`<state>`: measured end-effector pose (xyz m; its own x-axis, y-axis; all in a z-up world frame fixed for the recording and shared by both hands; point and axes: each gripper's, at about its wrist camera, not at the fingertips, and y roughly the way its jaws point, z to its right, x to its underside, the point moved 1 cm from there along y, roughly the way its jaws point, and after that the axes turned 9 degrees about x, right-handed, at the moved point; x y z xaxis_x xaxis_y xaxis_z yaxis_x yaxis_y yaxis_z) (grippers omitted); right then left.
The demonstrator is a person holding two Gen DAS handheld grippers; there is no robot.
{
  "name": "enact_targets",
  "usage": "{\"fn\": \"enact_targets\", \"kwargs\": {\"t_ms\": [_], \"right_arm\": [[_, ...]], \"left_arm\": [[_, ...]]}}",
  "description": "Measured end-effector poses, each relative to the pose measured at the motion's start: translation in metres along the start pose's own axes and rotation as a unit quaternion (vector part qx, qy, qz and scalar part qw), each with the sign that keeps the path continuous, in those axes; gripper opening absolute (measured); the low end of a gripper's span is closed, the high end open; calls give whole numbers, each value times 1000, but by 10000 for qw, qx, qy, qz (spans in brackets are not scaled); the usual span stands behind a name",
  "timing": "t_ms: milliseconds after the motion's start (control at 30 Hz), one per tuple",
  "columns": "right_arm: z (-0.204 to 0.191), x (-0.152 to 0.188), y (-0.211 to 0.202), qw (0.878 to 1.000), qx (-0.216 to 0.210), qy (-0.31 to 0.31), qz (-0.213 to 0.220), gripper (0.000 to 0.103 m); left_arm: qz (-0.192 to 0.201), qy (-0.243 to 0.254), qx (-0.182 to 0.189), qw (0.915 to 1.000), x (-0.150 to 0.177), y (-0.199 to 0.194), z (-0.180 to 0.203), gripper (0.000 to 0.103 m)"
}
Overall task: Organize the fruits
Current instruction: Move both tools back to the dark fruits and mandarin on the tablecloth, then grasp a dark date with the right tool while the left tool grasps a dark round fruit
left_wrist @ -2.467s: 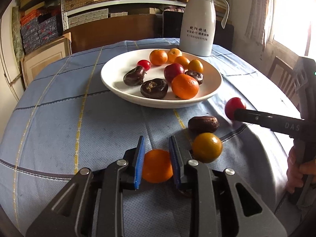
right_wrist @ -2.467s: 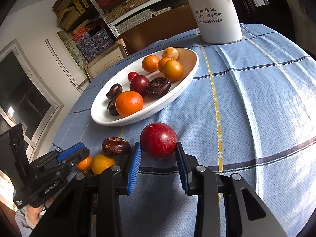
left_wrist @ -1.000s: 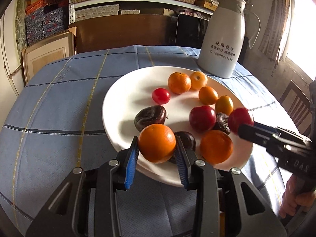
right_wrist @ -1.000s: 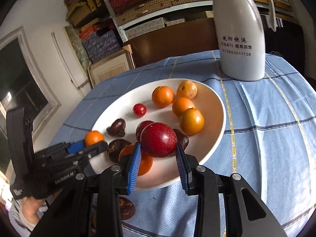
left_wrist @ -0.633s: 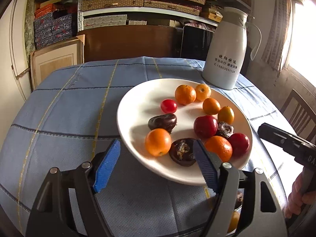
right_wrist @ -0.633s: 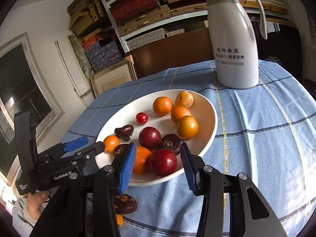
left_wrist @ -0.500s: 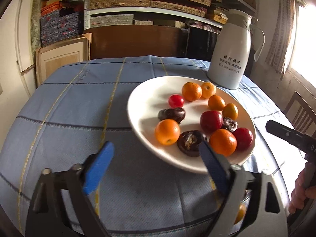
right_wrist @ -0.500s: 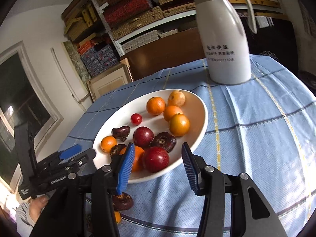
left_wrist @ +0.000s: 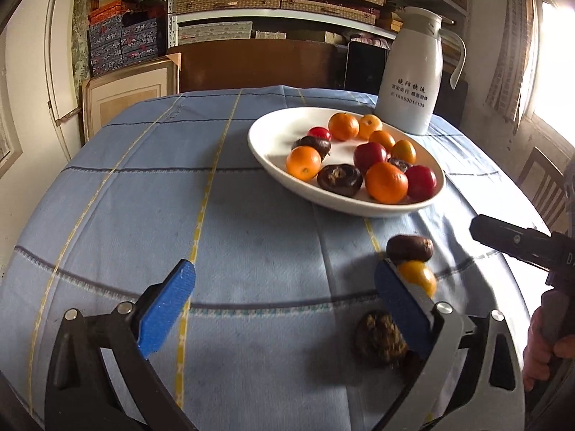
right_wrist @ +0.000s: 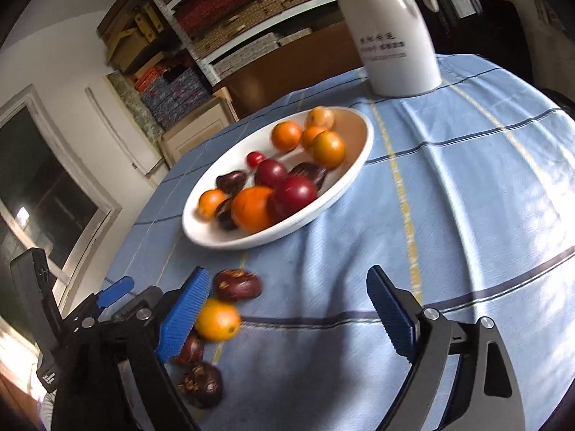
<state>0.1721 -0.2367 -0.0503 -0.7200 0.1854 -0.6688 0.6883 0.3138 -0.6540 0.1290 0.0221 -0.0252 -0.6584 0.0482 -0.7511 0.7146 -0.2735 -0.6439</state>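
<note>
A white plate (left_wrist: 273, 127) (right_wrist: 354, 176) holds several oranges, red plums and dark brown fruits. On the blue cloth in front of it lie a dark brown fruit (left_wrist: 409, 248) (right_wrist: 237, 284), a yellow-orange fruit (left_wrist: 418, 277) (right_wrist: 217, 319) and a rough dark fruit (left_wrist: 381, 334) (right_wrist: 201, 382). My left gripper (left_wrist: 284, 309) is open and empty, low over the cloth, with the loose fruits by its right finger. My right gripper (right_wrist: 287, 316) is open and empty, with the loose fruits by its left finger. The other gripper shows at the edge of each view.
A tall white thermos jug (left_wrist: 411, 75) (right_wrist: 390, 32) stands behind the plate. The round table (left_wrist: 143, 197) drops away at its edges. Shelves of boxes and a wooden cabinet stand behind. A wooden chair (left_wrist: 542, 186) is at the right.
Both grippers let go of their fruit, an orange and a red plum, on the plate, opened wide and drew back toward the near side of the table.
</note>
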Motion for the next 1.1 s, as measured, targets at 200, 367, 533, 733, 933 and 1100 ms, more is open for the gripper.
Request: {"fn": "enact_targets", "kwargs": {"t_ms": [200,367,533,733,933,1100], "right_arm": [[-11,2,18,9959,-746,292,-427,90],[-21,2,25,9945,-859,211,-559,85],[-39,5,37,9949,-703,-110,-716,68],[-43,5,44,9957,-542,-282,-699,41],[-26,-2,19,9984,-439,-174,-316,39],[-3,-3,9,9990,-343,179,-212,39]], "left_arm": [[-227,-500,90,9985,6,2,-17,98],[-341,-426,52,9985,8,6,-13,98],[-344,-169,-13,9993,8,6,-4,98],[-348,60,-18,9994,7,5,5,98],[-221,527,213,9981,11,-2,27,98],[-418,839,475,9945,20,-1,44,98]]}}
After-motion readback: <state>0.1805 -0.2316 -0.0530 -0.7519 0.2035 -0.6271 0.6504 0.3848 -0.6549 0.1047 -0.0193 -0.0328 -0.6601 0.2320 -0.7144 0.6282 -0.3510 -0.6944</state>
